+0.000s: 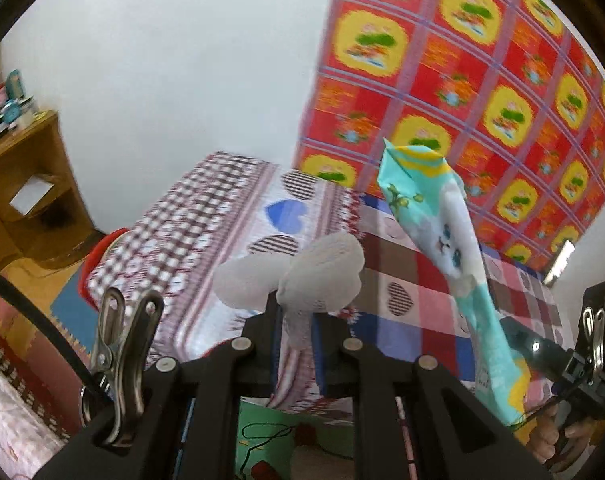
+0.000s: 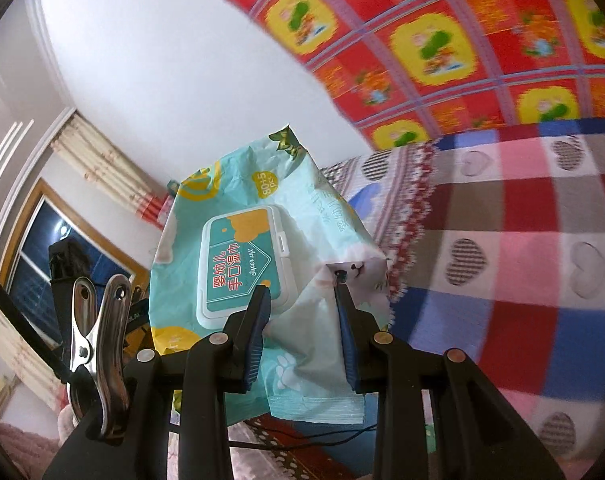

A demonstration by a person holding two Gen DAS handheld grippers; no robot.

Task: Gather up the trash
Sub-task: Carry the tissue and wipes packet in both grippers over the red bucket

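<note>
Both jaws loaded, trash in the air

Left view: my left gripper (image 1: 296, 340) pinches a tissue (image 1: 322, 276) tight above the bed (image 1: 402, 276). Right view: my right gripper (image 2: 302, 320) clamps the wipes pack (image 2: 238, 256). Next, probably, a bin; none visible.

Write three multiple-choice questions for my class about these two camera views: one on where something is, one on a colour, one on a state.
1. Where is the wipes packet?
A. Lying on the bed
B. Held up in the right tongs
C. On the wooden shelf

2. What colour is the tissue?
A. White
B. Red
C. Blue

3. How are the left tongs?
A. Wide open and empty
B. Out of sight
C. Shut on the tissue

Answers: 1 B, the packet sits between the right tongs, raised in front of the checked bed. 2 A, the crumpled tissue looks plain white. 3 C, the tissue is pinched between the left tongs' fingers, bunching out above them.
</note>
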